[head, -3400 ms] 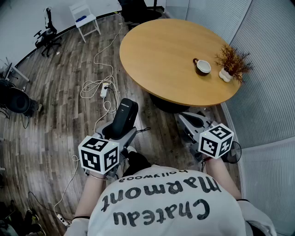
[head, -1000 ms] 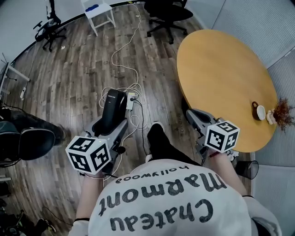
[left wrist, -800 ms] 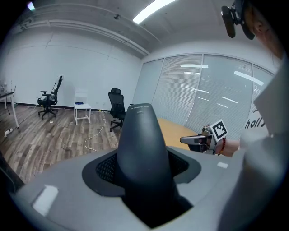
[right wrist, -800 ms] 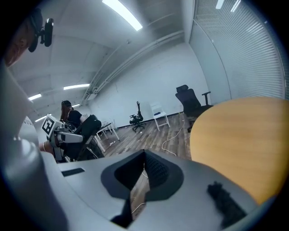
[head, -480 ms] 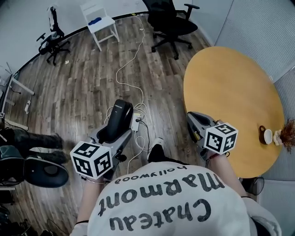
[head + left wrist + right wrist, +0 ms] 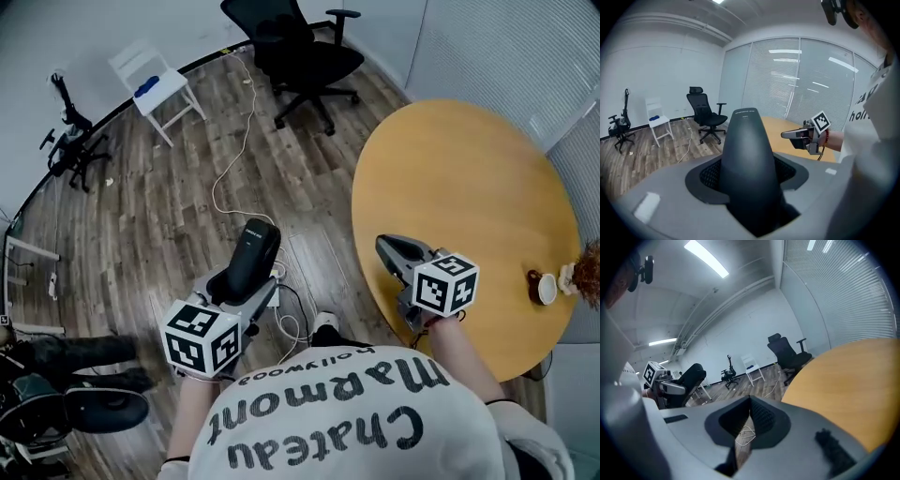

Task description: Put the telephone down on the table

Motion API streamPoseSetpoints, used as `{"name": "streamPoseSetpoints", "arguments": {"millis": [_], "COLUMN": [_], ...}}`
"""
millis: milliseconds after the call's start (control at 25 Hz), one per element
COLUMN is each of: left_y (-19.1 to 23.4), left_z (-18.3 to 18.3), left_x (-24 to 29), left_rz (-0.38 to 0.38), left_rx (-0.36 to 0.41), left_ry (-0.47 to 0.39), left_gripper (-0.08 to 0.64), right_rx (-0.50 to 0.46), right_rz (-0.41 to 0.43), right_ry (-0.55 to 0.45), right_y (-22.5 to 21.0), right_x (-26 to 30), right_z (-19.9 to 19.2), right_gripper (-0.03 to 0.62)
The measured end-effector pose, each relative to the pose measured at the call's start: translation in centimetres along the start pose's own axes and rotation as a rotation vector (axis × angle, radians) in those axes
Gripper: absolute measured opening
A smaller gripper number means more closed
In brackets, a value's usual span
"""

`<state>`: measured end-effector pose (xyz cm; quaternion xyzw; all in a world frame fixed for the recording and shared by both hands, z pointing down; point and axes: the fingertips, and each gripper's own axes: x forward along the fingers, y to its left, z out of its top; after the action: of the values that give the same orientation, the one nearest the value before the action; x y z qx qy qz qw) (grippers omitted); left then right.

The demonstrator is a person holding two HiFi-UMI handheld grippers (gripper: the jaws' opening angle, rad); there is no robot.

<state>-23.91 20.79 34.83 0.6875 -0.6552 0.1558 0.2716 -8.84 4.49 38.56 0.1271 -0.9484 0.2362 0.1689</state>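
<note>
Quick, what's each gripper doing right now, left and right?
Left gripper: closed on the black telephone.
Right gripper: closed, nothing between its jaws.

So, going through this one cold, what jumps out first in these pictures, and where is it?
First, the black telephone, clamped in the left tongs at lower left of the head view, short of the table. Then the big round wooden table at the right, with the empty right tongs closed at its near edge and a cup near its right rim.
</note>
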Motion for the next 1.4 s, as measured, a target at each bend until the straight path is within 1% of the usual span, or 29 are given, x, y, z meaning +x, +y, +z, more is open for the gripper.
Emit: {"name": "streamPoseSetpoints", "arguments": {"millis": [200,360,480,520,600,680,720,840,880,920,1040,1120,1240,1320,1400], "left_y": [1.2,0.2,0.0,0.1,0.0,-0.3,-0.6,-2.2,-2.8,-3.4,-4.9,-5.6,-6.7,-7.3,-7.7], "left_z": [4.9,6.5,8.2,8.8,9.8,10.5,10.7,11.7,12.2,12.7,13.1,13.1,13.6,13.9,14.2], "left_x": [5.5,8.4,10.1,10.7,11.8,12.4,12.7,14.0,14.6,15.3,16.6,17.0,17.5,17.7,18.1], "left_rz": [-0.088,-0.164,-0.187,-0.194,-0.228,-0.264,-0.274,-0.302,-0.313,-0.323,-0.359,-0.386,-0.433,-0.467,-0.491], "left_rx": [-0.002,0.058,0.112,0.110,0.064,0.034,0.046,0.135,0.153,0.153,0.122,0.142,0.198,0.204,0.201], "left_ry": [0.016,0.052,0.038,0.035,0.041,0.054,0.060,0.075,0.074,0.071,0.066,0.072,0.082,0.088,0.093], "left_gripper": [0.285,0.285,0.285,0.285,0.285,0.285,0.285,0.285,0.285,0.285,0.285,0.285,0.285,0.285,0.285], "right_rx": [0.072,0.133,0.139,0.128,0.109,0.122,0.137,0.181,0.196,0.207,0.214,0.206,0.186,0.177,0.173], "right_rz": [-0.099,-0.177,-0.222,-0.247,-0.309,-0.351,-0.363,-0.400,-0.413,-0.424,-0.449,-0.464,-0.482,-0.467,-0.434], "right_ry": [-0.040,-0.069,-0.106,-0.118,-0.130,-0.148,-0.168,-0.237,-0.254,-0.265,-0.270,-0.285,-0.322,-0.338,-0.343], "right_y": [-5.7,-8.3,-9.8,-10.7,-12.7,-13.8,-13.8,-13.5,-13.4,-13.4,-13.2,-12.9,-12.3,-11.6,-10.9], "right_x": [-0.5,-2.1,-2.8,-3.1,-4.1,-5.4,-6.1,-8.1,-8.7,-9.3,-10.1,-10.4,-10.7,-10.6,-10.0], "right_z": [2.2,1.9,1.4,1.2,0.3,-0.2,-0.2,0.3,0.6,0.8,1.2,1.6,2.7,3.2,3.7], "right_gripper": [0.014,0.015,0.015,0.015,0.014,0.015,0.015,0.015,0.015,0.015,0.015,0.015,0.015,0.015,0.014]}}
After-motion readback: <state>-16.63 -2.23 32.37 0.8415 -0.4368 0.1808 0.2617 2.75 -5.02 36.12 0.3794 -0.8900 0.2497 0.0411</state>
